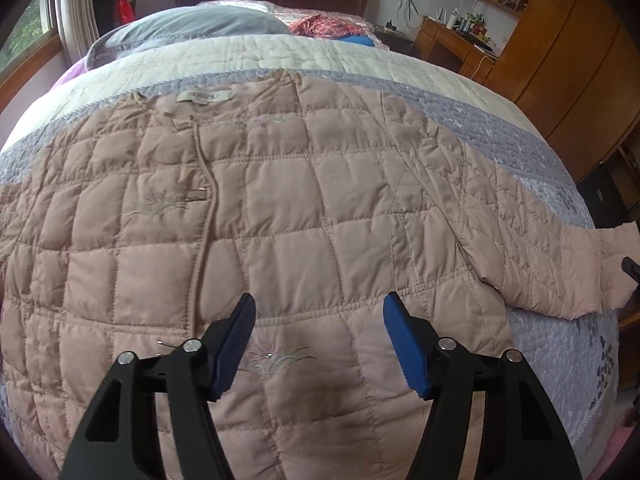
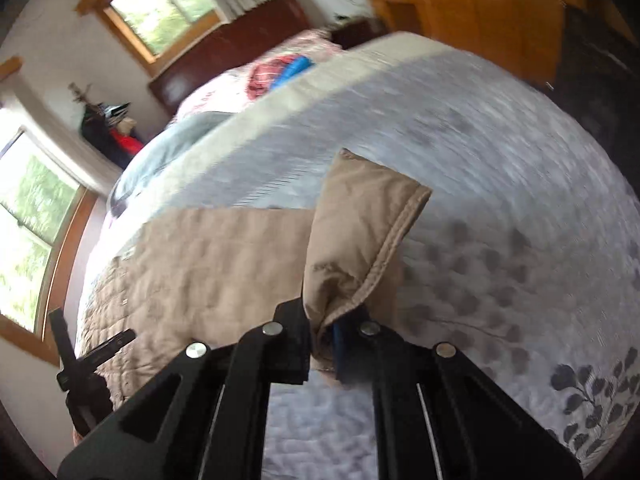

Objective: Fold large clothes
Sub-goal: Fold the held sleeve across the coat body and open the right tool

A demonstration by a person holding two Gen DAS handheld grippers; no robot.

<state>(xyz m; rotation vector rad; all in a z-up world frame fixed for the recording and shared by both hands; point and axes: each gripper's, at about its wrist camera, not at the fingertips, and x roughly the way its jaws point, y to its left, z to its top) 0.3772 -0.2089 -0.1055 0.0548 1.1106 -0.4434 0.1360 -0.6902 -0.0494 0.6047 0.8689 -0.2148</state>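
A pale pink quilted jacket lies spread front-up on the bed, collar label toward the headboard. Its right sleeve stretches out toward the bed's edge. My left gripper hovers over the lower front of the jacket, pointing steeply down. Its blue pads stand apart with nothing between them. My right gripper is shut on the sleeve's cuff, which is lifted off the quilt and folds over the fingers. The jacket's body lies to the left of it in the blurred right wrist view.
The bed's lavender and cream quilt carries the jacket. A grey pillow and red and blue clothes lie near the dark headboard. A wooden desk and wardrobe stand to the right, windows to the left.
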